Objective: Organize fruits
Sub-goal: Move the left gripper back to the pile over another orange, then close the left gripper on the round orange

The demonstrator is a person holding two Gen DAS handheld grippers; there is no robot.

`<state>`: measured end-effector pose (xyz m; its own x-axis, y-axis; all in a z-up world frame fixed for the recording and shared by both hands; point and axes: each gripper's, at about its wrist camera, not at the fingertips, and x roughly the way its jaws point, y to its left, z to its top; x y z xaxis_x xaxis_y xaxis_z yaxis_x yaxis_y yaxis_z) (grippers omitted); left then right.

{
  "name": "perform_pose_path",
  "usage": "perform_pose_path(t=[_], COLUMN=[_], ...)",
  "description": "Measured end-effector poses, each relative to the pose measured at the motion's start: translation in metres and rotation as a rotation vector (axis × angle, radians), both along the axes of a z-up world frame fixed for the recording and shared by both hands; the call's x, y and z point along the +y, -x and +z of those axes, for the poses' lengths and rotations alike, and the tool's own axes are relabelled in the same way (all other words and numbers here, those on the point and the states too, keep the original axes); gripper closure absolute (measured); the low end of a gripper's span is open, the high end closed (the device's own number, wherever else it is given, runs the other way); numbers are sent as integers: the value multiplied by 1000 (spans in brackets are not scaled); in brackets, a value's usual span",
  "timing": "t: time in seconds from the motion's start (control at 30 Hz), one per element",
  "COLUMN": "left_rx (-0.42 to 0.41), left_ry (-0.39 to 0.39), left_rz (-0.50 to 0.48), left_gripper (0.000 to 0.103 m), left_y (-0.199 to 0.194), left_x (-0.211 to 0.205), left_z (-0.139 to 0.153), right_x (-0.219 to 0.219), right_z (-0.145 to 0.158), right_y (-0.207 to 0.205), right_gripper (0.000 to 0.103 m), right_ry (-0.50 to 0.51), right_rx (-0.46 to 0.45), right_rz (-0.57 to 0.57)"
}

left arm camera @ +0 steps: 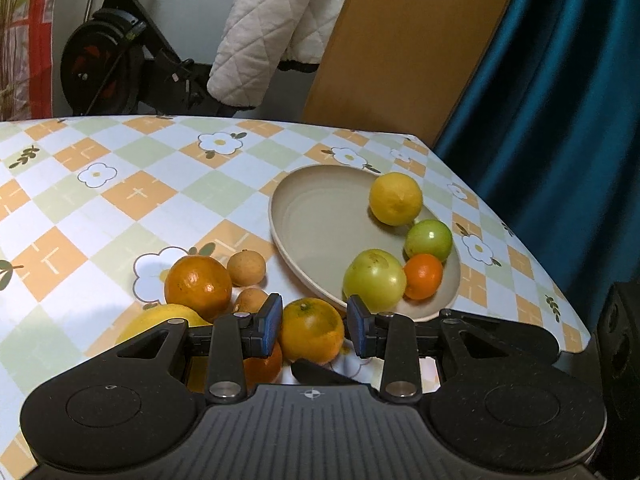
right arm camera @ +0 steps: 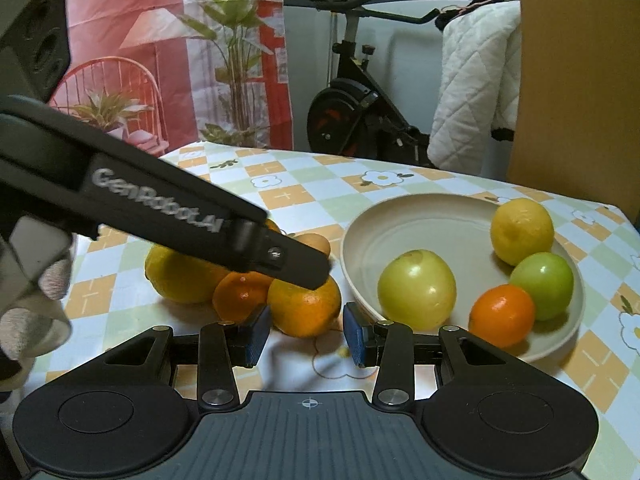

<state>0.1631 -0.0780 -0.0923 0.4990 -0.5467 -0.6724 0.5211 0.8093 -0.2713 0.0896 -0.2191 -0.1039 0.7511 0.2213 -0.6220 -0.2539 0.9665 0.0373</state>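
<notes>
Four fruits on plate [right arm camera: 360, 248] — both grippers empty.

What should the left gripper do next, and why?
Probably open its jaws wider, then lower around the orange. The left gripper hovers just over that fruit, which sits on the table beside the plate, and the gap looks too narrow for it.

Exercise bike [right arm camera: 352, 108] beside teal curtain [left arm camera: 560, 120]
</notes>
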Motion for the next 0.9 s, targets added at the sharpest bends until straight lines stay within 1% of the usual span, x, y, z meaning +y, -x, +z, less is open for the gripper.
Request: perform_pose_path(t=[0.1,0.4,0.53,0.67,0.73,0.77,0.9], left_rx=[8,-24,-22,-24,-22,-20,-17], left_ry=[-4,-37,-33,-38,-40,-37,-34], left_rz=[3,-17,-24,-44,-55,-63,-95], left_gripper=[66,66,66,65,64,61,61], left_y=[-4,-1,0,5,9,11,20], left_x=[-1,-7,-6,-8,-10,-11,-18], left_z=[-3,-4,-3,-3,-4,-4,-4], right_x=[-1,-3,-4,-7,-9,-10,-17], right_z=[-2,-5,-5,-4,-2,-2,0], right_y=[-2,-9,-7,-3,1,4,14], right_gripper=[66,65,65,65,65,65,65], right_ry=[-10,-26,-29,-38,-40,-41,-44], right_rx=[6,17,22,29,31,33,45], right_rz=[-1,-3,-3,-8,-11,-13,-26])
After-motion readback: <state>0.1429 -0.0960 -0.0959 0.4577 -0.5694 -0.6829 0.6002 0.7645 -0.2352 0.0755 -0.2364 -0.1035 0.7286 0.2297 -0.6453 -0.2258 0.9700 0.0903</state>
